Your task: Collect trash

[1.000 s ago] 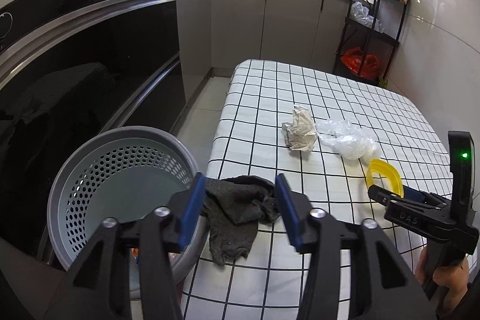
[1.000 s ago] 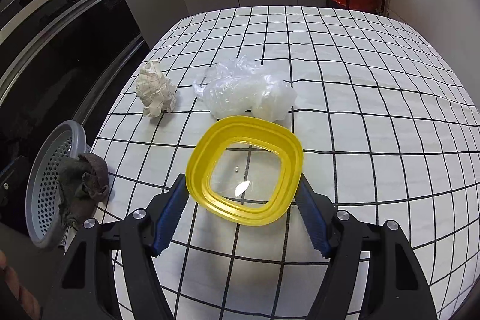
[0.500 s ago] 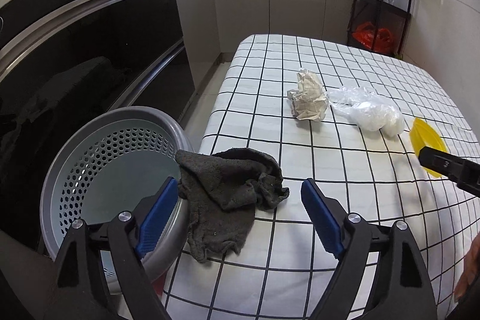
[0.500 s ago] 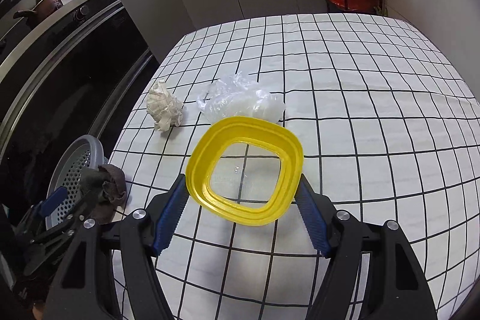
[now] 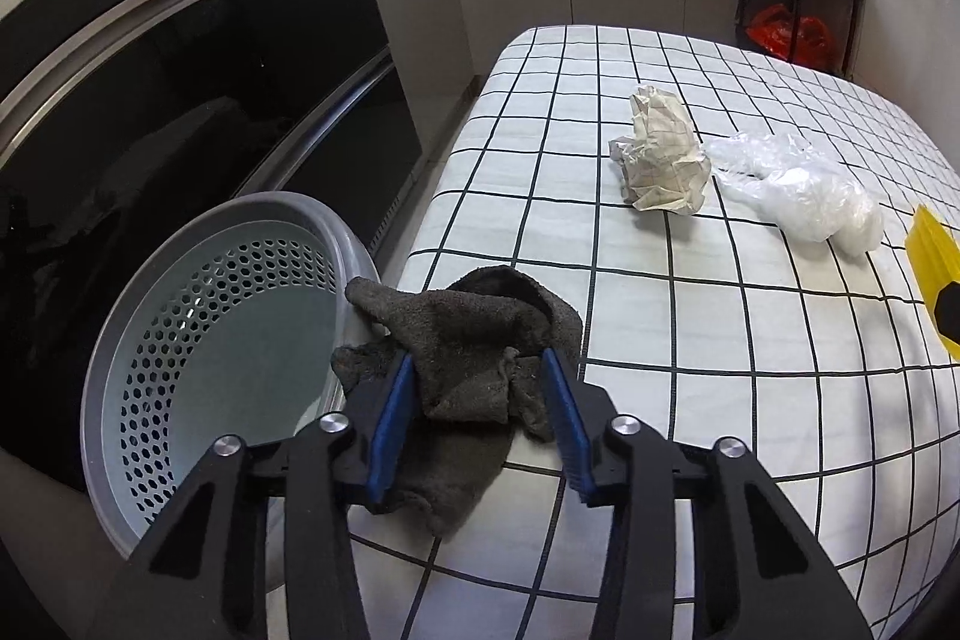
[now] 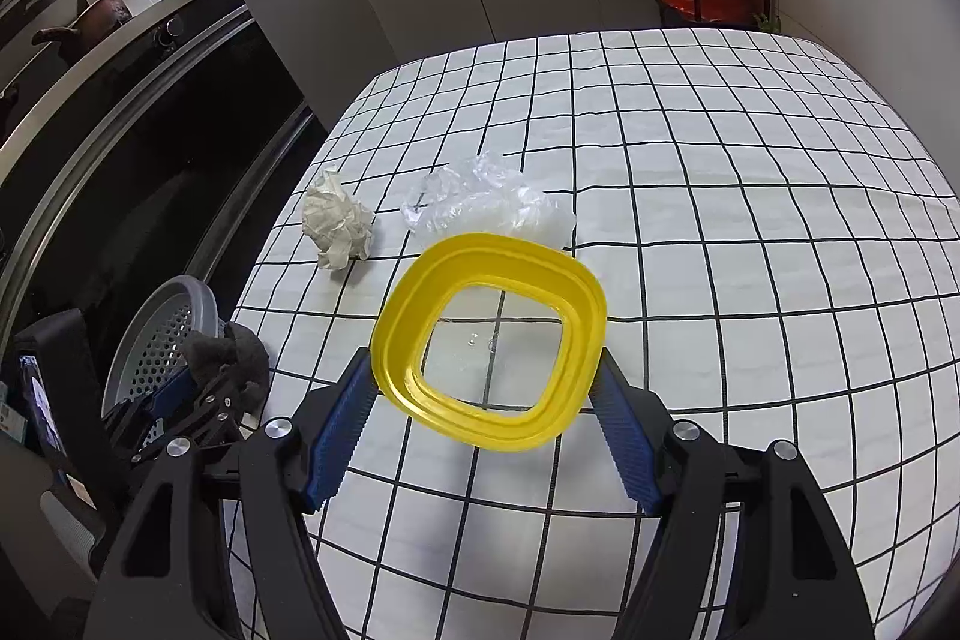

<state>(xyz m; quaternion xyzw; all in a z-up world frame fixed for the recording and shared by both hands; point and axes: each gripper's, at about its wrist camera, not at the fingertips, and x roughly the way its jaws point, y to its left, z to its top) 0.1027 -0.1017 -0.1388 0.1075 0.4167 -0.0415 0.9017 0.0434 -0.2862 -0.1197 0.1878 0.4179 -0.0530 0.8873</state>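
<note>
So you're mid-grab on two items at once. Table (image 5: 690,340): flat, white cloth with black grid, soft-looking surface. Basket (image 5: 198,340): grey perforated plastic, round, sits off the table's left edge, looks empty as far as I can see.

Left gripper (image 5: 480,400) has its blue pads pinching the grey rag (image 5: 474,334), a limp terry cloth draped over the table edge and touching the basket rim. Next move, I'd judge: lift, shift left over the basket, release; it will sag and may snag the rim.

Right gripper (image 6: 480,400) clamps the yellow lid (image 6: 489,340) by its two sides: rigid, rounded-square, clear centre, held tilted above the table.

Waiting on the cloth: plastic bag (image 5: 798,187), thin and crinkly, then the crumpled paper (image 5: 660,163) just beside it.
</note>
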